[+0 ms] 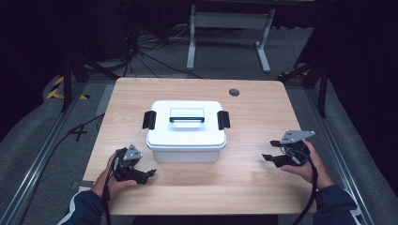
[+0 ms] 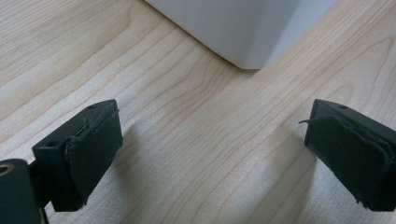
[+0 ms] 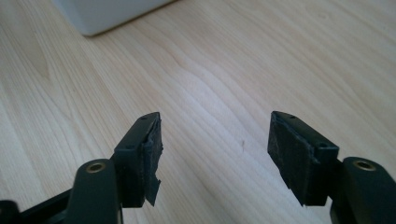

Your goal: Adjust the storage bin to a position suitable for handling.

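A white lidded box (image 1: 186,133) stands in the middle of the wooden table (image 1: 253,112), with a black latch (image 1: 149,119) on its left side, another black latch (image 1: 223,120) on its right, and a handle (image 1: 187,115) on the lid. My left gripper (image 1: 150,174) lies low near the box's front left corner, and in the left gripper view it (image 2: 210,126) is open over bare wood, facing a box corner (image 2: 243,28). Off to the box's right, my right gripper (image 1: 268,151) points toward it. In the right gripper view it (image 3: 215,135) is open with nothing between its jaws, and a corner of the box (image 3: 102,11) is at top left.
A round cable hole (image 1: 234,92) sits near the table's far edge. Beyond the table stand a white frame (image 1: 230,28) and cables on the floor. Bare wood lies in front of the box and on both sides of it.
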`<act>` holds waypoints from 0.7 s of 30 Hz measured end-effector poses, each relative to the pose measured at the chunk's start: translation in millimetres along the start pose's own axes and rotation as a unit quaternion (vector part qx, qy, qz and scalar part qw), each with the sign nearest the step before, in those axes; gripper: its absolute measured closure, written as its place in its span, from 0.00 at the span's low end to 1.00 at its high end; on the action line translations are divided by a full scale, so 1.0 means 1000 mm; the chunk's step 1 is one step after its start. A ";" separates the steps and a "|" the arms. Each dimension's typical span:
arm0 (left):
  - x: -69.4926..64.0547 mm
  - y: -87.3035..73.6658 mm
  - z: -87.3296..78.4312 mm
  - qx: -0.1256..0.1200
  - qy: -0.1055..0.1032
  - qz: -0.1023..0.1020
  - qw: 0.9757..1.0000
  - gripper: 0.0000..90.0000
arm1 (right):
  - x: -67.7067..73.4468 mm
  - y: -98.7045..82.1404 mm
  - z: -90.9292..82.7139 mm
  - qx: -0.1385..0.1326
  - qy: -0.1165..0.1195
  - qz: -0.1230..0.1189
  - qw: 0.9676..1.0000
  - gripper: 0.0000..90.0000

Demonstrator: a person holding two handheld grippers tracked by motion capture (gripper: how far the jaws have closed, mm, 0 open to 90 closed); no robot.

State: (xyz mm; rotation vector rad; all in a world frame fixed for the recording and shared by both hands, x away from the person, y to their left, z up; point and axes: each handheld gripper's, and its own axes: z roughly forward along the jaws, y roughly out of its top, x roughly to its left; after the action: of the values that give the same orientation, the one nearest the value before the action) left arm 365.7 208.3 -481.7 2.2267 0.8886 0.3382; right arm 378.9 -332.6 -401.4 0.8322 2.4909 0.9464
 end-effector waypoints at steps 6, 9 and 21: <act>0.000 0.000 0.000 0.000 0.000 -0.001 1.000 0.05 | 0.002 0.028 -0.008 -0.010 0.000 -0.031 0.999 0.41; 0.000 0.000 0.000 0.000 0.000 -0.001 1.000 0.05 | 0.004 0.042 -0.010 -0.009 0.002 -0.044 0.999 0.41; 0.000 0.000 0.000 0.000 0.000 -0.001 1.000 0.05 | 0.013 0.083 -0.013 -0.011 0.002 -0.087 0.996 0.40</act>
State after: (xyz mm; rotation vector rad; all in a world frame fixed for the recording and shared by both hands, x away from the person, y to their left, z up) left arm 365.6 208.3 -481.7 2.2253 0.8907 0.3374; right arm 395.6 -280.5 -337.0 0.5965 2.5041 0.9138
